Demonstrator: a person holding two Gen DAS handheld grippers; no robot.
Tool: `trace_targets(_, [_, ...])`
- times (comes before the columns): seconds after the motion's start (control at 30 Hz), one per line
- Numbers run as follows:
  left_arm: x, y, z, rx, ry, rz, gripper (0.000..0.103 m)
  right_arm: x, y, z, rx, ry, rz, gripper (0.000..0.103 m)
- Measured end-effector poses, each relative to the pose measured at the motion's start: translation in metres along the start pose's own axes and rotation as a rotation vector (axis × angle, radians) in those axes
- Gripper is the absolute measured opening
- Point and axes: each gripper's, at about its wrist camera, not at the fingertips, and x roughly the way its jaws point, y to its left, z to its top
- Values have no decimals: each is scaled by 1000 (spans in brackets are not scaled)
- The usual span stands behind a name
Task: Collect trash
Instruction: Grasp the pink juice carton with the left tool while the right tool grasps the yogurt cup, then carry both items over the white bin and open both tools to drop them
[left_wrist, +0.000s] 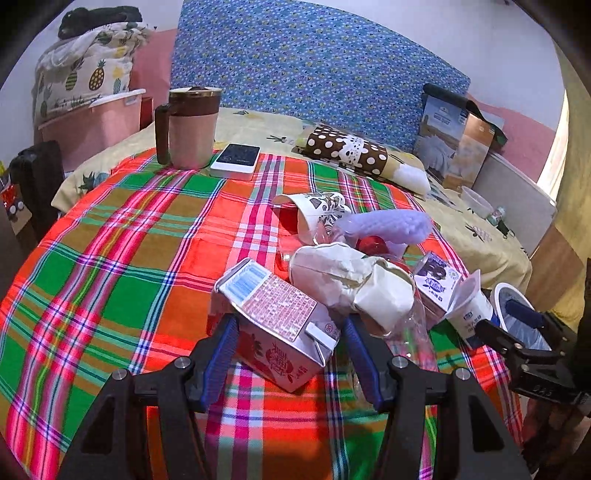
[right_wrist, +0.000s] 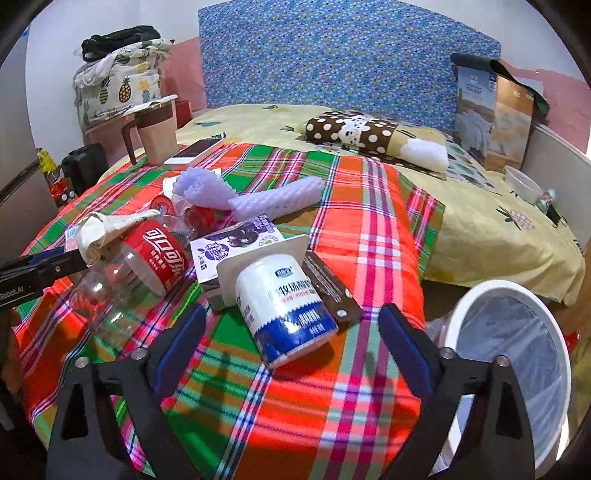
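Observation:
A pink milk carton (left_wrist: 280, 321) lies on the plaid cloth (left_wrist: 122, 266) between the blue pads of my left gripper (left_wrist: 291, 350); the jaws stand wide and the right pad sits clear of the carton. Behind it are crumpled white paper (left_wrist: 351, 280), a paper cup (left_wrist: 317, 210) and purple foam netting (left_wrist: 388, 225). My right gripper (right_wrist: 293, 343) is open, with a white-and-blue yoghurt cup (right_wrist: 284, 314) lying between its pads, untouched. A cola bottle (right_wrist: 147, 262), a blueberry carton (right_wrist: 236, 243) and a brown wrapper (right_wrist: 328, 284) lie close by.
A white lined bin (right_wrist: 509, 369) stands off the table's right edge. A lidded mug (left_wrist: 192, 129) and a white phone-like device (left_wrist: 236, 160) sit at the far left. Beyond is a bed with a polka-dot pillow (left_wrist: 347, 151) and a box (left_wrist: 454, 144).

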Motion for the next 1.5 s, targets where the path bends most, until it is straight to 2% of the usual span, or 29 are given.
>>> trace_targets(0.23, [7,-6,7,-22,2,10,59,7,1,4,-2,21,41,71])
trace_targets(0.33, [12,-6,7,-12,14,36,59,6,3,4,0,23,53,57])
trace_targets(0.5, [8,1,3,-2,21,53,58,4,3,6,12,12,65,56])
trace_targets(0.63, [2,1,-1,33,17,58,42,1,3,5,24,2,69,55])
trace_targets(0.87, [-14,3,-9,60,-9,60,38,-12,6,-4,56,-8,82,54])
trace_targets(1.27, [-57,8,-18,77,-61,62,38,-33,3,-17,120,-44,99,53])
trace_targets(1.5, [-76,-9,-10,103,-101,19,38,-41,-5,-20,145,-76,90,52])
